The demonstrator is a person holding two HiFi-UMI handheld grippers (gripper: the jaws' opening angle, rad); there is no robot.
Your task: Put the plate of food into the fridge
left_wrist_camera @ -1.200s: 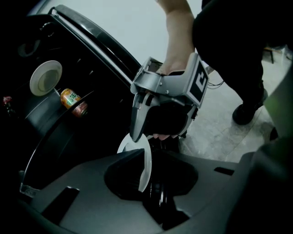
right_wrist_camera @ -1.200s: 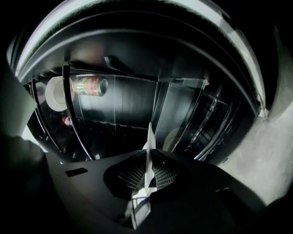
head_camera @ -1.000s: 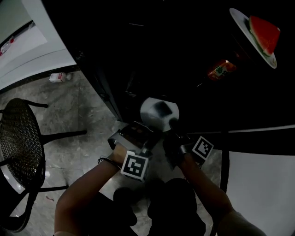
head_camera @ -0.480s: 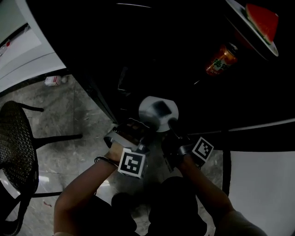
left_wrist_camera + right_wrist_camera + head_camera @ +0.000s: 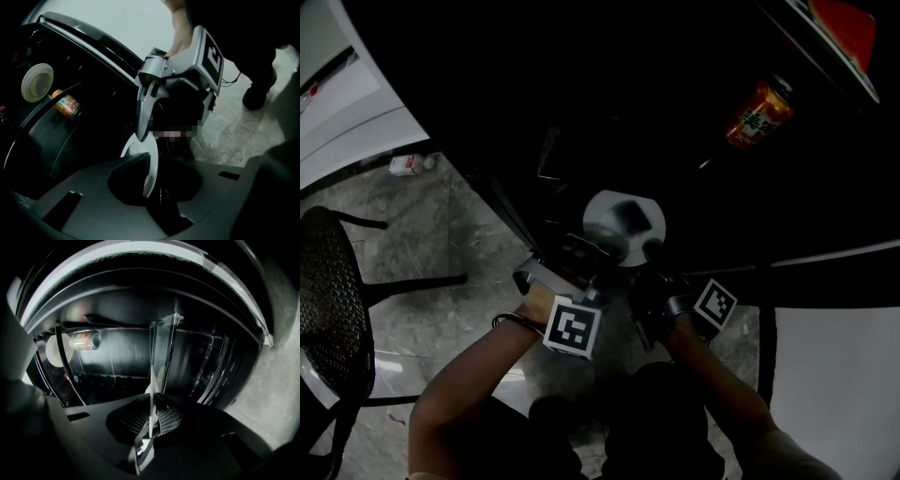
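While the left gripper [image 5: 592, 249] and the right gripper [image 5: 653, 255] face each other, the small round white plate [image 5: 623, 225] hangs between them in front of the open fridge's dark interior [image 5: 628, 94], a dark item lying on it. The left jaws have just been closing and grasp the plate's near rim [image 5: 150, 161]. The right jaws are clenched on the opposite rim [image 5: 151, 411]. Inside the fridge lie an orange drink can [image 5: 759, 114] and a white dish with a red watermelon slice [image 5: 842, 26].
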